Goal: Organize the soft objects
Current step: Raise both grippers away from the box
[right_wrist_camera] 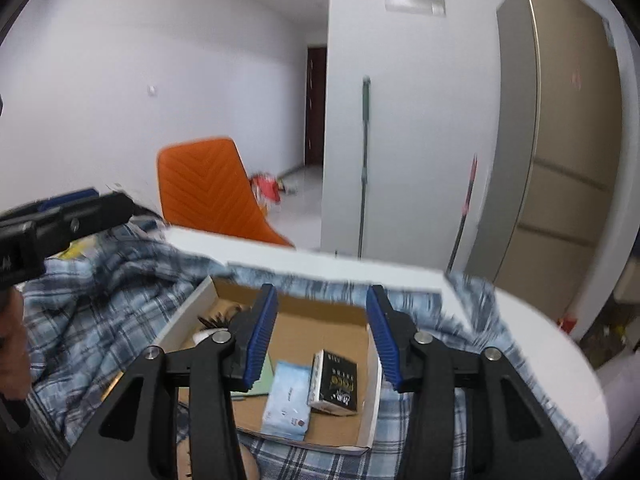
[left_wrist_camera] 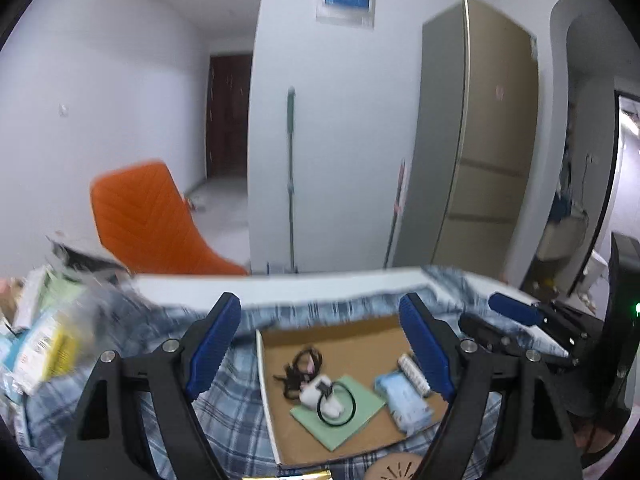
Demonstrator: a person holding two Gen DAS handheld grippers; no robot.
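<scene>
An open cardboard box [left_wrist_camera: 340, 334] lies on a blue plaid cloth [left_wrist_camera: 232, 412]. In it are a light blue tissue pack [left_wrist_camera: 404, 398], a green pad [left_wrist_camera: 340, 412] under a white object with a black ring [left_wrist_camera: 326, 396], a black tangle [left_wrist_camera: 302, 366] and a black book [left_wrist_camera: 414, 372]. My left gripper [left_wrist_camera: 320, 340] is open and empty above the box. In the right wrist view the box [right_wrist_camera: 320, 328] holds the tissue pack [right_wrist_camera: 288, 402] and the book [right_wrist_camera: 336, 380]. My right gripper [right_wrist_camera: 322, 332] is open and empty over it.
A pile of packets [left_wrist_camera: 44, 336] lies on the cloth at the left. An orange chair [left_wrist_camera: 152, 224] stands behind the white table edge [left_wrist_camera: 280, 284]. A mop [left_wrist_camera: 291, 184] and a fridge [left_wrist_camera: 476, 140] stand beyond. A round cork piece [left_wrist_camera: 396, 468] lies near the box.
</scene>
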